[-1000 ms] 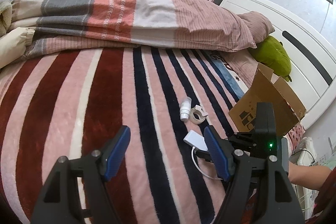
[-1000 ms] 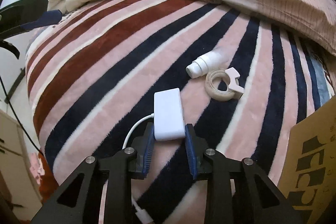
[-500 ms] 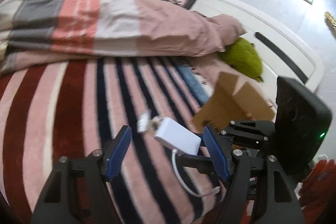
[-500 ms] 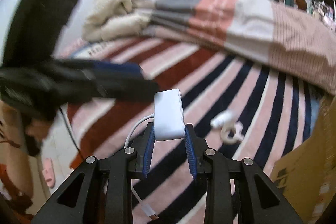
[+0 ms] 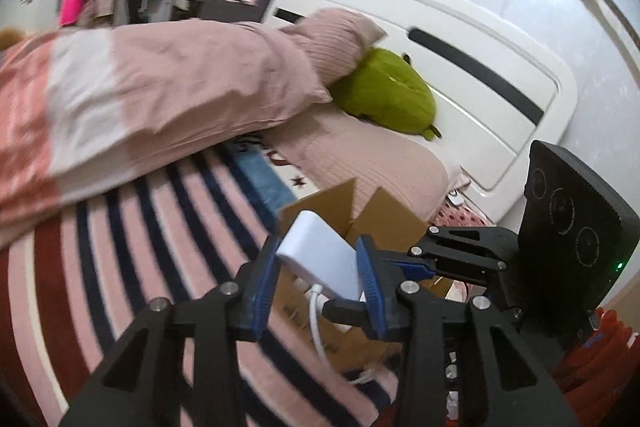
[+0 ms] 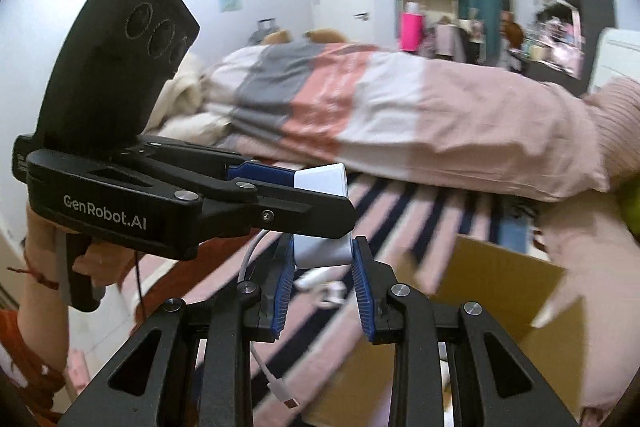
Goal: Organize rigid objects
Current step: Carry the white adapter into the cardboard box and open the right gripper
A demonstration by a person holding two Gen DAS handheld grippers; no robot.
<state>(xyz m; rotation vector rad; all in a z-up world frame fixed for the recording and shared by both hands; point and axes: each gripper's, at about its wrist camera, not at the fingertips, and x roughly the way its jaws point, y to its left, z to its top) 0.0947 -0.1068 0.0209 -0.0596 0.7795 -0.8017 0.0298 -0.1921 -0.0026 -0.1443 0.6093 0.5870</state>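
While both your tools [image 5: 316, 277] [image 6: 323, 281] clamp the white charger [image 5: 320, 257] above the cardboard box [image 6: 500, 291], you're handing it over.

— What is the left gripper [image 5: 316, 263] doing?
— Its blue pads are closing on both sides of the white charger [image 5: 320, 254], lifted above the striped blanket [image 5: 120, 259].
— And the right gripper [image 5: 424, 265]?
— It is gripping the charger's near end, where the white cable [image 5: 318, 331] is hanging down.
— Behind them?
— A cardboard box [image 5: 384, 217] is standing open near a green plush [image 5: 384, 93].
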